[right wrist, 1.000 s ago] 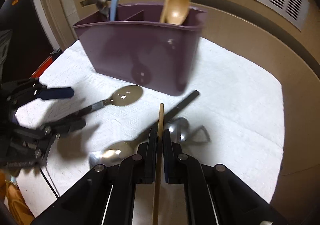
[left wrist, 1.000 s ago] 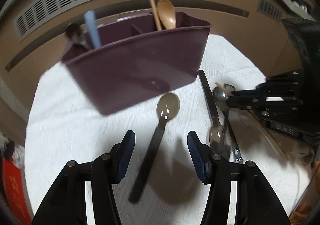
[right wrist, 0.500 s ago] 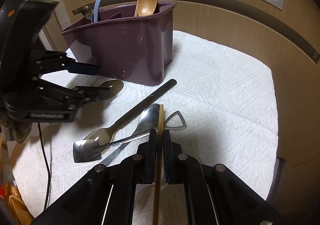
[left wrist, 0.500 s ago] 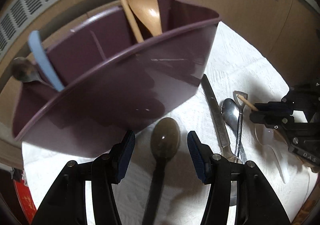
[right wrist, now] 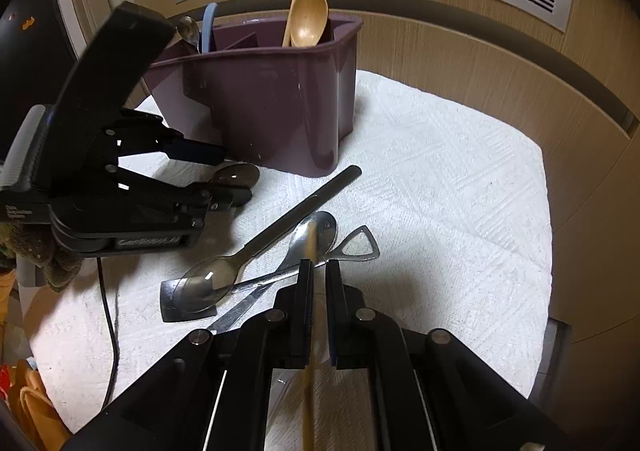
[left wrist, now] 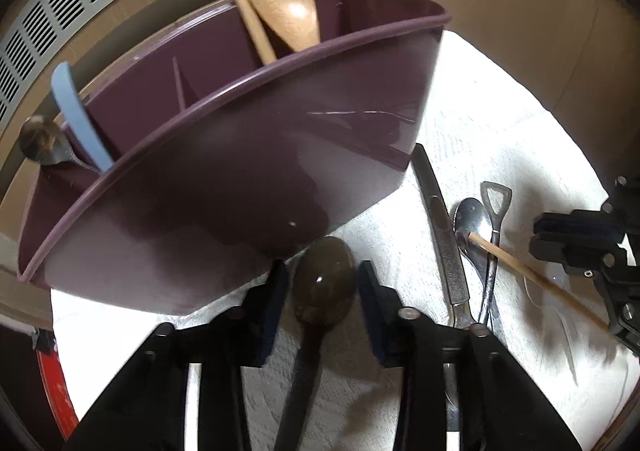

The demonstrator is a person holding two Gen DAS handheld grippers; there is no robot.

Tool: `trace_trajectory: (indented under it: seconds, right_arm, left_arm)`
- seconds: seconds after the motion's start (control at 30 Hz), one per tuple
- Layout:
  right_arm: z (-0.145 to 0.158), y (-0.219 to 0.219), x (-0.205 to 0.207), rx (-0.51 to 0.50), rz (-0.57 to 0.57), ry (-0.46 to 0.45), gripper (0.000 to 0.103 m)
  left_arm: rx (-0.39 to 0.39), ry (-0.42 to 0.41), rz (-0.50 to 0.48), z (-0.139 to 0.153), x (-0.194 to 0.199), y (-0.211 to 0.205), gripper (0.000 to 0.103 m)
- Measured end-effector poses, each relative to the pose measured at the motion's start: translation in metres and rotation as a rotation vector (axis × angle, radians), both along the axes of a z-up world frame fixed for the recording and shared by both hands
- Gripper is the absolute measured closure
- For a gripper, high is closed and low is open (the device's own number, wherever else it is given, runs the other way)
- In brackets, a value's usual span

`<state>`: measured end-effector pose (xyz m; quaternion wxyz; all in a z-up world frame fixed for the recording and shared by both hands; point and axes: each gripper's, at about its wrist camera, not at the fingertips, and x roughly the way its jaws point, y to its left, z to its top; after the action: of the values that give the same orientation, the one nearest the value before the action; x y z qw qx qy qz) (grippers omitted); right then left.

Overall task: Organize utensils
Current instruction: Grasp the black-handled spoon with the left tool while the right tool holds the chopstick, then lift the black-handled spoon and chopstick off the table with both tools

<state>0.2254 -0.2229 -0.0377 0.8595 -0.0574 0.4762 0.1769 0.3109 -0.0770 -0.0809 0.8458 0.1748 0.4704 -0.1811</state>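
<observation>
Tabletop (right wrist: 460, 187) under a white textured cloth carries one purple plastic caddy (right wrist: 264, 107) holding one wooden spoon (right wrist: 308, 19), one wooden stick, one blue handle and one metal spoon. Left hand-held gripper (left wrist: 320, 303) straddles the bowl of one black-handled spoon (left wrist: 324, 283) lying just before the caddy; its jaws have just been closing, pads not yet pressing. Right hand-held gripper (right wrist: 318, 299) is clenched on one thin wooden chopstick (right wrist: 310, 251). Beside them lie one knife (right wrist: 304, 207), two metal spoons and one bottle opener (right wrist: 360, 243).
</observation>
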Motion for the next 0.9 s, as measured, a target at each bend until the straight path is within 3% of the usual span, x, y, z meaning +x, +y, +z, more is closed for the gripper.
trace_trajectory:
  seconds: [0.3, 0.53, 0.8, 0.9]
  right_arm:
    - [0.009, 0.003, -0.004, -0.006, -0.001, -0.003, 0.097]
    - [0.017, 0.015, -0.012, -0.023, 0.013, -0.007, 0.097]
    - [0.013, 0.030, -0.018, -0.041, 0.029, 0.009, 0.097]
    - [0.010, 0.030, -0.020, -0.041, 0.028, 0.014, 0.097]
  left_arm:
    - [-0.038, -0.071, 0.119, 0.006, -0.031, 0.042, 0.069]
    - [-0.085, -0.168, 0.319, 0.021, -0.073, 0.101, 0.069]
    - [-0.140, -0.181, 0.461, 0.020, -0.107, 0.142, 0.069]
    - [-0.197, -0.172, 0.496, 0.018, -0.112, 0.153, 0.069]
